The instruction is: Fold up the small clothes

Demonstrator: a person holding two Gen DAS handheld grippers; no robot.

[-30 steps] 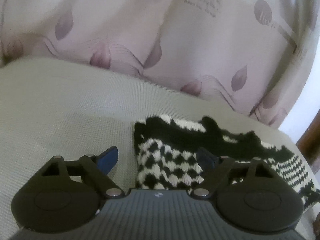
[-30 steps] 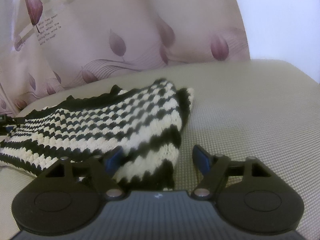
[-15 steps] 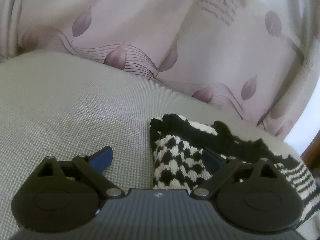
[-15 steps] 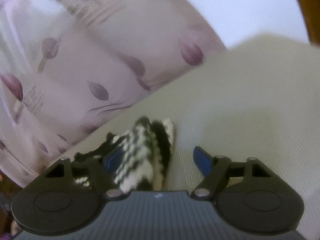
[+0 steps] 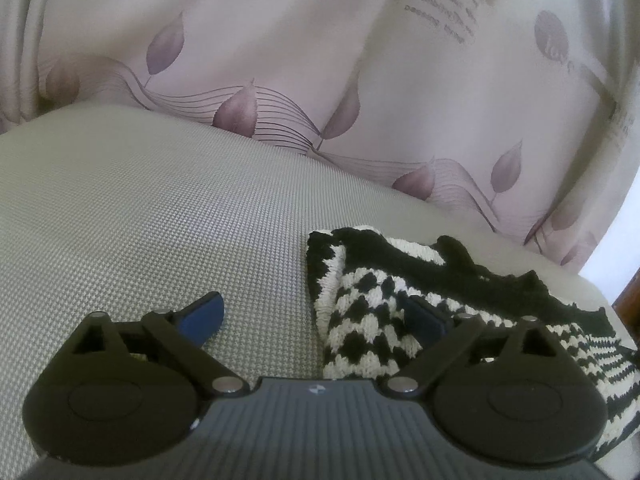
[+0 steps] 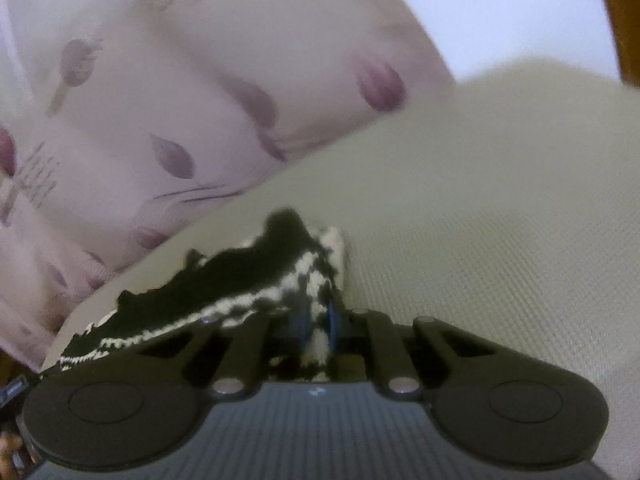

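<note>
A small black-and-white knitted garment (image 5: 400, 288) lies on a pale green cushion (image 5: 160, 220). In the left wrist view my left gripper (image 5: 316, 316) stands open over the garment's left corner: one blue pad rests on the bare cushion, the other on the checkered knit. In the right wrist view the garment's (image 6: 256, 276) right end bunches up into my right gripper (image 6: 318, 316), whose jaws are shut on a fold of the knit. That view is tilted and blurred.
A pale pink curtain (image 5: 320, 60) with purple leaf prints hangs just behind the cushion. In the right wrist view the cushion (image 6: 500, 200) stretches bare to the right, and a white wall (image 6: 520, 12) with a brown wooden edge shows at the top right.
My right gripper has rolled, moved onto the garment's right end and shut on it. The left gripper has sunk slightly and shifted left, its jaws still wide.
</note>
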